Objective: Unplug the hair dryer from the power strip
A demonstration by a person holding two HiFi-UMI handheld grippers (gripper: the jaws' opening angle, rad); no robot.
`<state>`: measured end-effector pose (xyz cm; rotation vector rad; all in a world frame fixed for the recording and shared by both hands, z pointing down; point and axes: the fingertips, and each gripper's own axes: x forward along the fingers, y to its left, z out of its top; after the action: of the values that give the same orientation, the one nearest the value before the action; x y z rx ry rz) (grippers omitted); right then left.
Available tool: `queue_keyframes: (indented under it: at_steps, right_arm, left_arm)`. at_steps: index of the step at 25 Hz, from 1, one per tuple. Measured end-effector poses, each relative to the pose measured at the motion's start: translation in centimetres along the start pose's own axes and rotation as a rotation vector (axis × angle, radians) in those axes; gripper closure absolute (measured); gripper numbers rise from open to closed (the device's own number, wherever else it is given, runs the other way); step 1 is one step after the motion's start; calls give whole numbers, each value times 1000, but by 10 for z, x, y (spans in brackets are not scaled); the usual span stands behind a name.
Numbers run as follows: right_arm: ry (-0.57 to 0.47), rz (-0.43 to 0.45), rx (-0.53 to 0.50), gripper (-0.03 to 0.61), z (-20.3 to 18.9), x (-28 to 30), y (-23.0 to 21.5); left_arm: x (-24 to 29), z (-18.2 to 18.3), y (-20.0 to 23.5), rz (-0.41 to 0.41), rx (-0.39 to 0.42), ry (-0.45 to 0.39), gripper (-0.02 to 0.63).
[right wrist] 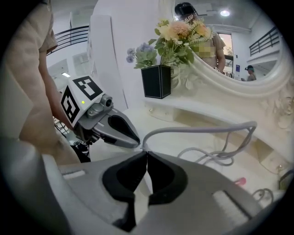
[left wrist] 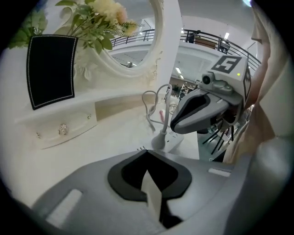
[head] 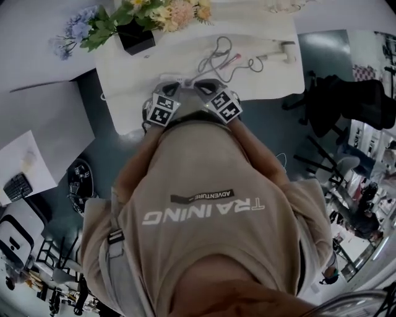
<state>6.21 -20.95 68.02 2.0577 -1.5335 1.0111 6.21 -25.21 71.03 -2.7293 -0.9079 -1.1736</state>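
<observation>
Hovering at the table's near edge, the left gripper and right gripper both have jaws together, empty; the plug stands in the power strip just beyond.

Bright, even overhead light is washing the white counter nearly featureless, and shadows on it are falling soft and faint. A ceiling lamp is glaring above the counter. Fisheye distortion is curving the counter's edges, and the close left gripper is blurring.

Power strip partly hidden behind its plug and the right gripper, mirror cut off at the top, near edge of the desk behind the person
</observation>
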Motion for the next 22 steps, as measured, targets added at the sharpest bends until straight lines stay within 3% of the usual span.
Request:
queue_keyframes:
  at_steps: [3,6,22]
  right_arm:
    - [28,-4,0,570,3,7,3]
    - [54,-7,-3,520,4,15,6]
    - [120,-42,-26,454,2,45,2]
  left_arm:
    - [0,-1,-1,-10,51,5,607]
    - [0,-2,-1,-19,92,10,607]
    - [-1,-3,-1,-55,125,-11,607]
